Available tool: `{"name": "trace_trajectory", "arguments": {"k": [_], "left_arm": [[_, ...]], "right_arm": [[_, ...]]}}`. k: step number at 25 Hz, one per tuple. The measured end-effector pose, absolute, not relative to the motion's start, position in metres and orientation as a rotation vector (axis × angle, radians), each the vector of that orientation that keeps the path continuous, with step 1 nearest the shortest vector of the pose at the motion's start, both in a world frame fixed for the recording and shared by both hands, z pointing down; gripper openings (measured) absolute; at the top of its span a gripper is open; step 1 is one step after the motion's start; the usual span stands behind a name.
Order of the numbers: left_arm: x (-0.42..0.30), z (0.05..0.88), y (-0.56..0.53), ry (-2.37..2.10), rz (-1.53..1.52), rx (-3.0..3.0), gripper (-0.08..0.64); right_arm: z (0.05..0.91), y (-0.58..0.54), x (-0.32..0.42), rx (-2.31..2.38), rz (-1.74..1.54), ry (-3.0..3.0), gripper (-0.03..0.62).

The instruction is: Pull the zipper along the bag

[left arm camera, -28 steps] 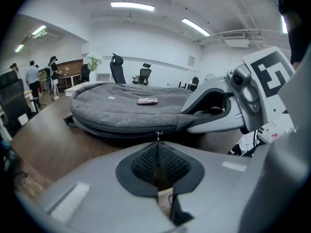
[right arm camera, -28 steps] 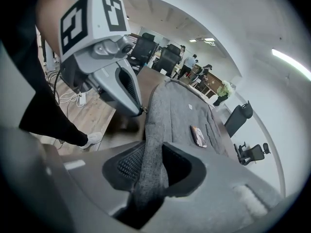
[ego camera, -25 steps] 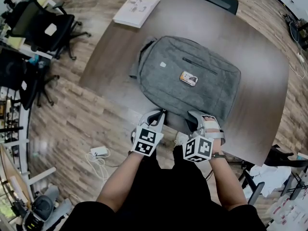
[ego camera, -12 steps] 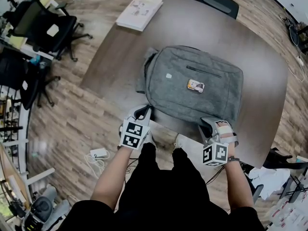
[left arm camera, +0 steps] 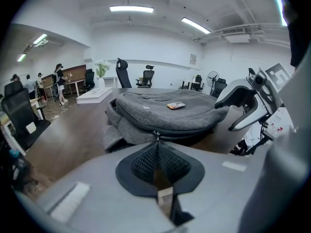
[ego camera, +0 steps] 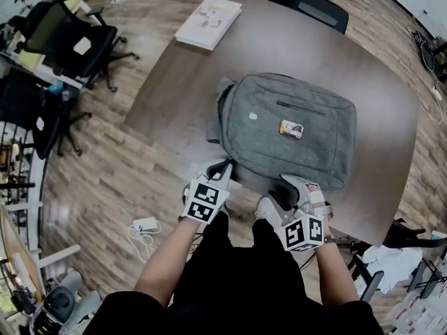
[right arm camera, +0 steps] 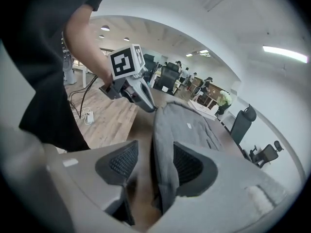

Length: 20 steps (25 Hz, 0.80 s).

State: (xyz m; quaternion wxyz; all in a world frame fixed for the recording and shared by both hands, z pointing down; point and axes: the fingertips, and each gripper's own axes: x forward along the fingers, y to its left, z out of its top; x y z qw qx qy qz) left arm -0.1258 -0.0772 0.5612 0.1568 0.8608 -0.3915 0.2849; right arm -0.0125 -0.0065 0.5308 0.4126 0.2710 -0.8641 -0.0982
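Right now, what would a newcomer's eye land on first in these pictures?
A grey backpack lies flat on the dark table, with a small orange-and-white item resting on top. At the bag's near edge the left gripper is shut on the zipper pull. The right gripper has just been opening its jaws. The bag's edge stands between them, not pinched.

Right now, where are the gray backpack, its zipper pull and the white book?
gray backpack (ego camera: 269,145): head view, on its upper face.
zipper pull (left arm camera: 156,133): left gripper view, on the metal pull at the bag's near edge.
white book (ego camera: 208,22): head view, on the middle of its cover.
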Motion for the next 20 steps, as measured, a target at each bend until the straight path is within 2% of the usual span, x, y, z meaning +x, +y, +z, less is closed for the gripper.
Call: {"name": "trace_trajectory", "arguments": {"k": [7, 13, 20], "left_arm": [[-0.103, 0.547, -0.052, -1.011, 0.846, 2.554, 0.021], [-0.093, 0.549, -0.037, -0.976, 0.868, 2.580, 0.021], [-0.118, 0.550, -0.050, -1.025, 0.876, 2.558, 0.023]], "right_arm": [[0.536, -0.033, -0.075, 0.680, -0.272, -2.169, 0.230], [0.542, -0.029, -0.077, 0.671, -0.215, -2.167, 0.087], [0.544, -0.017, -0.067, 0.639, -0.263, -2.145, 0.055]]}}
